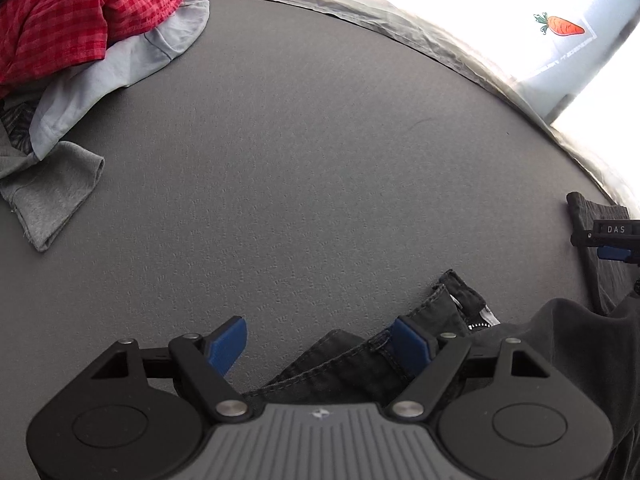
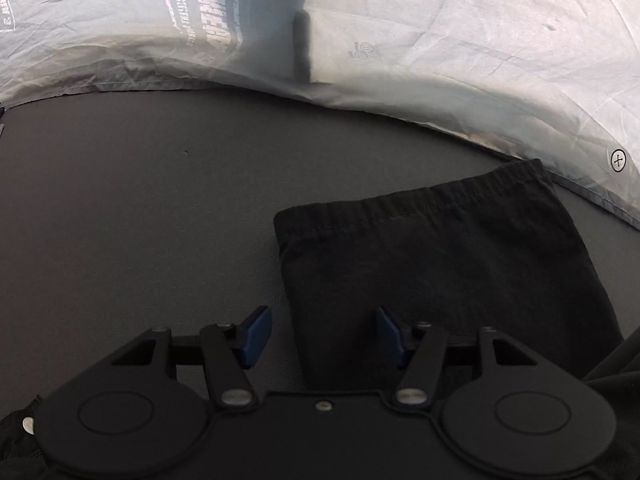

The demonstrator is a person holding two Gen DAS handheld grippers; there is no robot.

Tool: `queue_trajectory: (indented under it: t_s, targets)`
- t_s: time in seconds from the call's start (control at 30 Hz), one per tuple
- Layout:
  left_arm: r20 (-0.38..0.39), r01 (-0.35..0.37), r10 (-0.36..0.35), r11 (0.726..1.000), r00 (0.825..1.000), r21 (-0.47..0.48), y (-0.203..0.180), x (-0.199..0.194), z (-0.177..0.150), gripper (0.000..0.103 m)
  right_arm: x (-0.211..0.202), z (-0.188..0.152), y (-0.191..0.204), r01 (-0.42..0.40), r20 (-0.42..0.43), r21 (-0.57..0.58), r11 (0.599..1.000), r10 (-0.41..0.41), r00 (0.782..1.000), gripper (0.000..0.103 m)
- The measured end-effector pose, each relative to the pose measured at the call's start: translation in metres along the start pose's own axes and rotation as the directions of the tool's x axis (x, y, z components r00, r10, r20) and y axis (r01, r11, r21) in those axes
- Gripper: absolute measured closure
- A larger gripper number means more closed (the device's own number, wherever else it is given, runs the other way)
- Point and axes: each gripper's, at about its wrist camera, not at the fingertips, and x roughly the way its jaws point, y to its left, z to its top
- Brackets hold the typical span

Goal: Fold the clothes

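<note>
Off to the far left of the grey table mat (image 1: 300,152) there's a heap of laundry: a red checked shirt (image 1: 60,20) on top, a pale blue garment (image 1: 120,68) under it, and a grey knit piece (image 1: 52,192) spilling toward the front. None of that is in the way. Along the back edge runs a crinkled pale plastic sheet (image 2: 440,60) with printed lettering and little cross markers, and the left view catches a carrot picture (image 1: 564,26) on it.

The left gripper (image 1: 320,344) points steeply down at the mat, jaws spread wide and not clamping anything. Its right blue pad (image 1: 412,344) sits just over the waistband of the dark jeans (image 1: 352,364); the left pad is over bare mat. The jeans lie bunched at the near edge, zipper and fly end poking up and to the right.

The right gripper (image 2: 324,332) also tilts steeply down, jaws apart, nothing pinched. It straddles the left edge of a black folded garment (image 2: 440,272): one pad over mat, the other over the cloth; can't tell if it actually touches. That piece lies flat, hemmed end toward the plastic sheet, long axis running from there back toward the camera. It's well right of the jeans.
</note>
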Motion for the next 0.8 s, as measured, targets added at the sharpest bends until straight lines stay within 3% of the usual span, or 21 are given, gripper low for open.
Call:
queue_trajectory:
  t_s: [0.13,0.2,0.27,0.3,0.33,0.47,0.53,0.6,0.67,0.73,0.8]
  targets:
    - [-0.010,-0.001,0.001,1.000,1.000,-0.005,0.001,0.004,0.001,0.021,-0.001,-0.006,-0.013,-0.044,0.027,0.060,0.997,0.042,0.999,0.047]
    - [-0.013,-0.002,0.002,1.000,1.000,-0.005,0.001,0.006,0.001,0.021,-0.003,-0.009,-0.020,-0.036,0.050,0.094,0.995,0.031,0.998,0.065]
    - [-0.016,-0.003,0.003,1.000,1.000,-0.004,0.001,0.006,0.002,0.021,-0.005,-0.012,-0.025,-0.039,0.070,0.124,0.991,0.031,0.997,0.074]
    - [-0.016,-0.004,0.004,1.000,1.000,-0.003,0.002,0.006,0.002,0.021,-0.007,-0.013,-0.027,-0.045,0.080,0.137,0.990,0.034,0.996,0.090]
    - [-0.016,-0.005,0.004,1.000,1.000,-0.001,0.002,0.005,0.003,0.021,-0.009,-0.014,-0.030,-0.050,0.090,0.149,0.988,0.037,0.995,0.098]
    - [-0.002,-0.011,0.011,1.000,1.000,0.011,0.003,-0.003,0.004,0.021,-0.039,-0.020,-0.051,-0.066,0.194,0.226,0.972,0.022,0.981,0.101]
    - [0.013,-0.016,0.016,1.000,1.000,0.014,0.004,-0.009,0.005,0.021,-0.066,-0.020,-0.073,-0.021,0.266,0.264,0.964,-0.052,0.963,0.101]
    - [0.029,-0.015,0.015,1.000,0.999,0.014,0.005,-0.016,0.005,0.021,-0.104,-0.019,-0.113,0.063,0.336,0.329,0.942,-0.180,0.924,0.102]
    - [0.044,-0.010,0.009,1.000,0.999,0.017,0.005,-0.022,0.006,0.021,-0.148,-0.020,-0.173,0.127,0.387,0.437,0.891,-0.313,0.867,0.102]
    - [0.061,-0.010,0.008,1.000,0.998,0.022,0.005,-0.027,0.007,0.021,-0.194,-0.021,-0.229,0.238,0.404,0.516,0.823,-0.479,0.779,0.102]
    - [0.076,-0.013,0.011,1.000,0.997,0.021,0.006,-0.032,0.008,0.021,-0.231,-0.026,-0.278,0.355,0.388,0.585,0.729,-0.636,0.668,0.102]
